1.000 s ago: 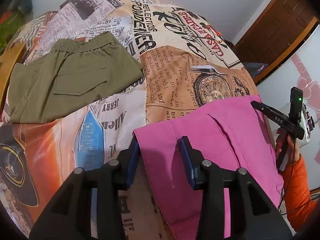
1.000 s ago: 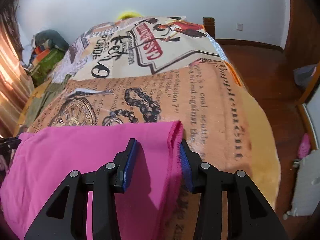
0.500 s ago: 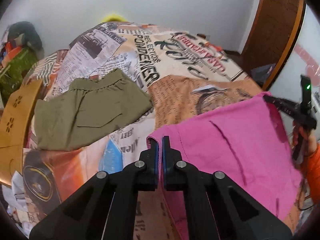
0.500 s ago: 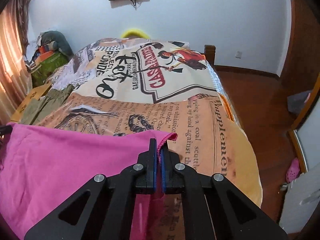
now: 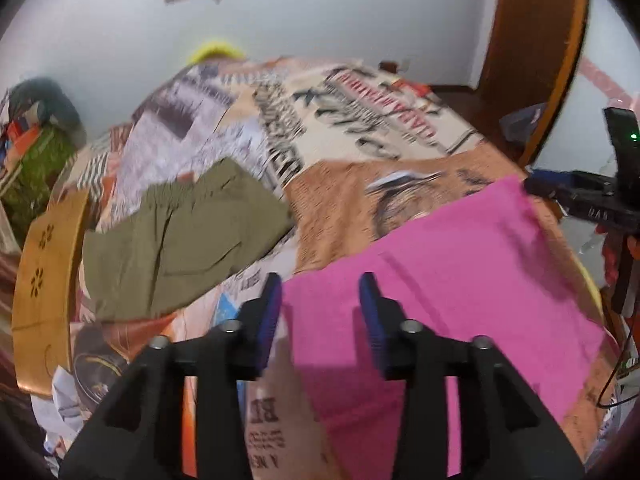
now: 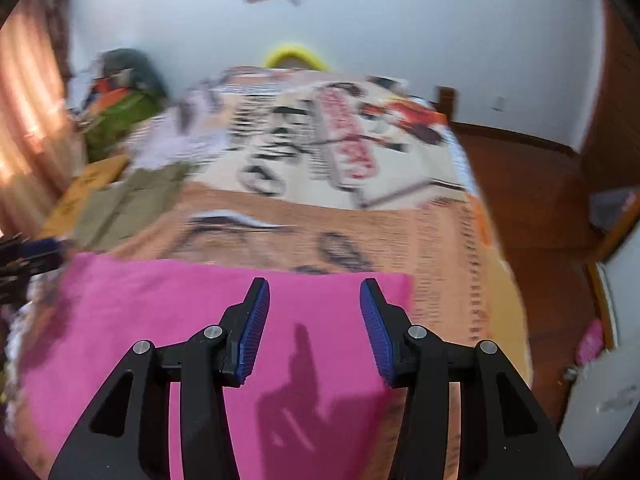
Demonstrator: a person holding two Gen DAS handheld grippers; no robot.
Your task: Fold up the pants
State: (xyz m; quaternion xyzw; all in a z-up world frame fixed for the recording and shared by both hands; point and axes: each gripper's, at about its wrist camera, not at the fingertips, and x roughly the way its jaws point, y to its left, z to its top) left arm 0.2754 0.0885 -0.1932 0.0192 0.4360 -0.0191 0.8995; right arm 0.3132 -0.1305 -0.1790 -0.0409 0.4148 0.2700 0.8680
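The pink pants [image 5: 460, 280] lie flat on the printed bedspread [image 5: 360, 128], near its front edge. My left gripper [image 5: 320, 292] is open and empty above their left corner. My right gripper [image 6: 314, 300] is open and empty above their right part, and the pink pants [image 6: 200, 320] spread under it. The right gripper also shows at the right edge of the left wrist view [image 5: 532, 186]. Both views are motion-blurred.
Folded olive-green pants [image 5: 180, 240] lie on the bed to the left. A wooden board [image 5: 44, 288] stands at the left bed edge. Clutter [image 6: 120, 108] sits at the far left. Wooden floor [image 6: 532, 208] and a door are to the right.
Both grippers were shut on the pink pants' top corners half a second ago; now both have opened and let go, and the pants lie flat on the bed.
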